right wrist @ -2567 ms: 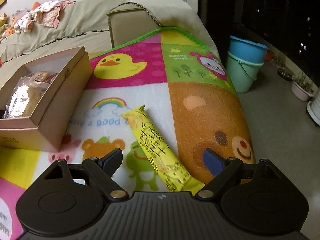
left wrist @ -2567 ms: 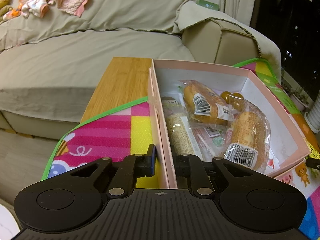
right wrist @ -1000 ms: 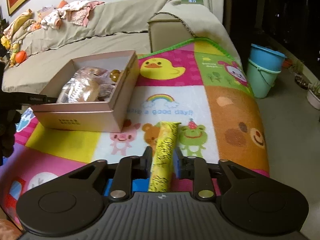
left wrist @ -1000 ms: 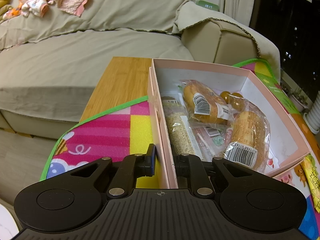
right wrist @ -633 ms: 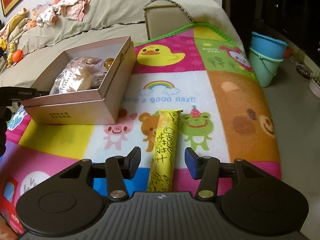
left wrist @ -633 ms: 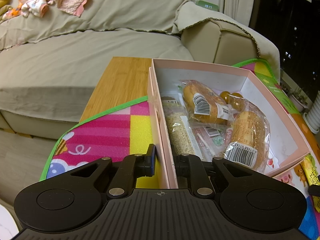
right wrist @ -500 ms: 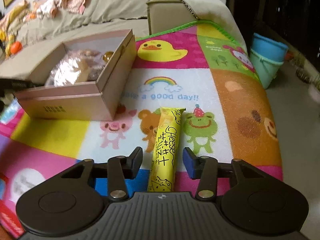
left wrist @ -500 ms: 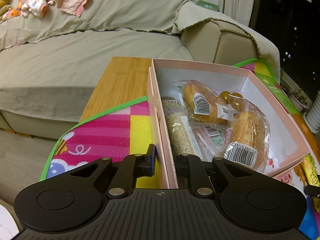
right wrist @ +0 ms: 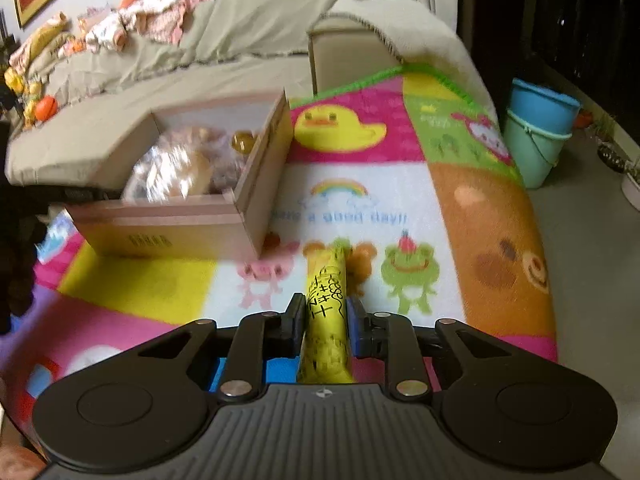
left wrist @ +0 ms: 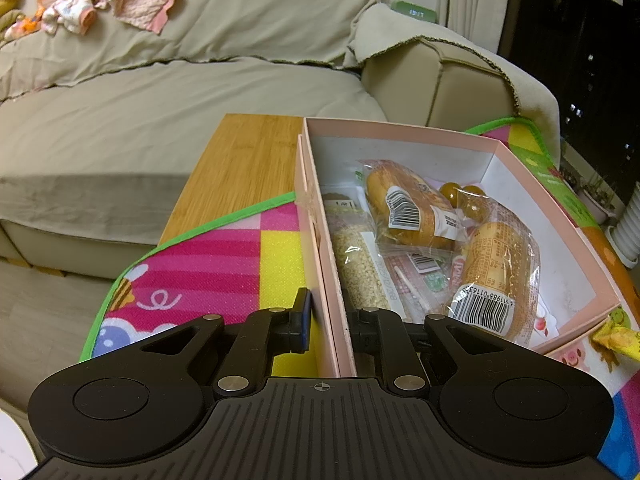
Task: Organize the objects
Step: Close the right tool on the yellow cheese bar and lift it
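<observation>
Over on the left wrist view, the left gripper (left wrist: 325, 322) is clamped on the near wall of the pink box (left wrist: 520, 152), which sits on the play mat (left wrist: 224, 264) (already stuffed with bread packs). From the right wrist view, the right gripper (right wrist: 325, 322) has just closed on the yellow cheese stick (right wrist: 326, 320) lying beside the box; I'd lift it clear of the rim before dropping it in

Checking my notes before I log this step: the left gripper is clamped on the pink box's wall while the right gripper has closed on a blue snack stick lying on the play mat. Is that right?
Not quite: the snack stick is yellow, not blue, as the right wrist view shows. The rest holds: the left gripper is clamped on the pink box's wall, and the right gripper has closed on the stick over the play mat.
</observation>
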